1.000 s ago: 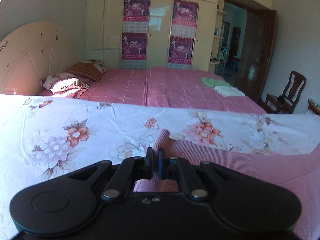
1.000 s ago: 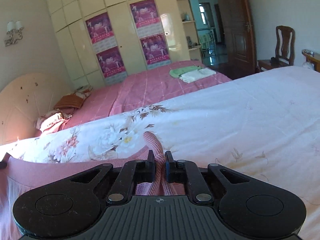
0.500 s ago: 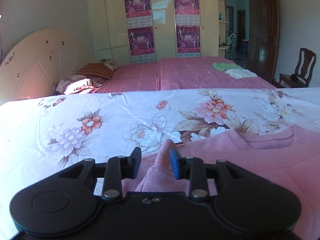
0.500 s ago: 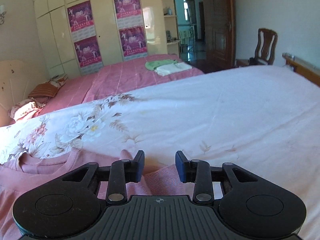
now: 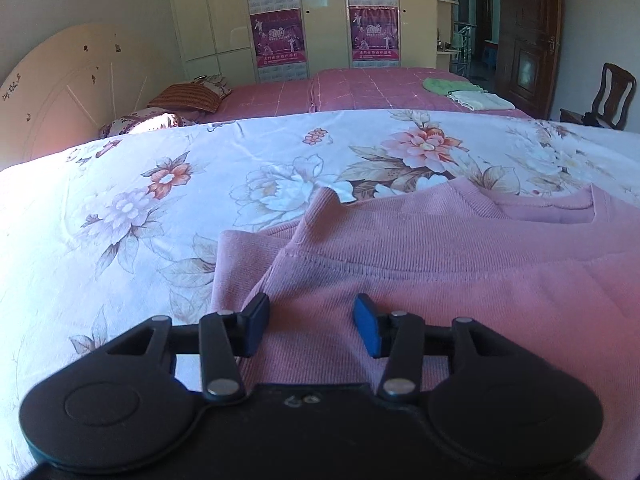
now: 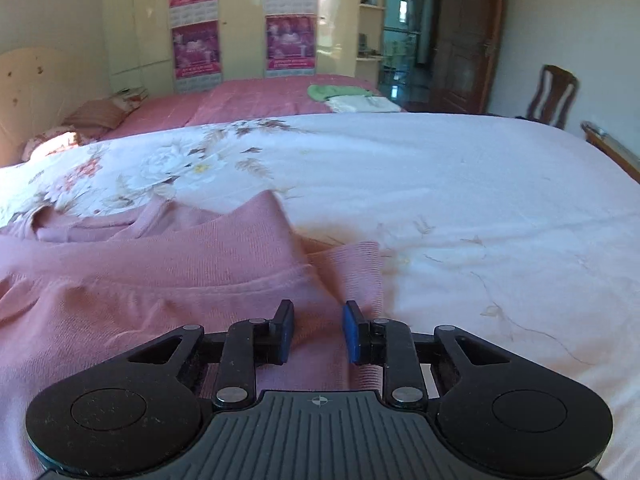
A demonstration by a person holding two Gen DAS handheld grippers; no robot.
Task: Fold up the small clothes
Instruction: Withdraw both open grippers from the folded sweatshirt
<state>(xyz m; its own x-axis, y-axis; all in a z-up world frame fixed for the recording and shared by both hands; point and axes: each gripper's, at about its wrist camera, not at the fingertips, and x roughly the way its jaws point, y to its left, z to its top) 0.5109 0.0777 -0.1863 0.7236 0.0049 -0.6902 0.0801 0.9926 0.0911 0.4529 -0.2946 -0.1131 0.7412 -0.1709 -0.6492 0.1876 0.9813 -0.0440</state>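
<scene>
both tongs, left (image 5: 311, 326) opening, right (image 6: 316, 330) closing, released one pink sweater (image 5: 440, 248).

Home bedroom, beds (image 5: 380, 88), wardrobe (image 5: 320, 12), pillows (image 5: 188, 96)

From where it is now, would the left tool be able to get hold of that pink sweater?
Probably yes: the left tool hangs right over the pink sweater, jaws opening, nothing between them and the knit.

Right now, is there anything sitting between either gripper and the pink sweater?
Nothing visible does. The left gripper hangs right over the pink sweater, jaws opening with only knit below them. The right gripper is closing over the sweater's other edge. Only the floral bedspread lies around it.
</scene>
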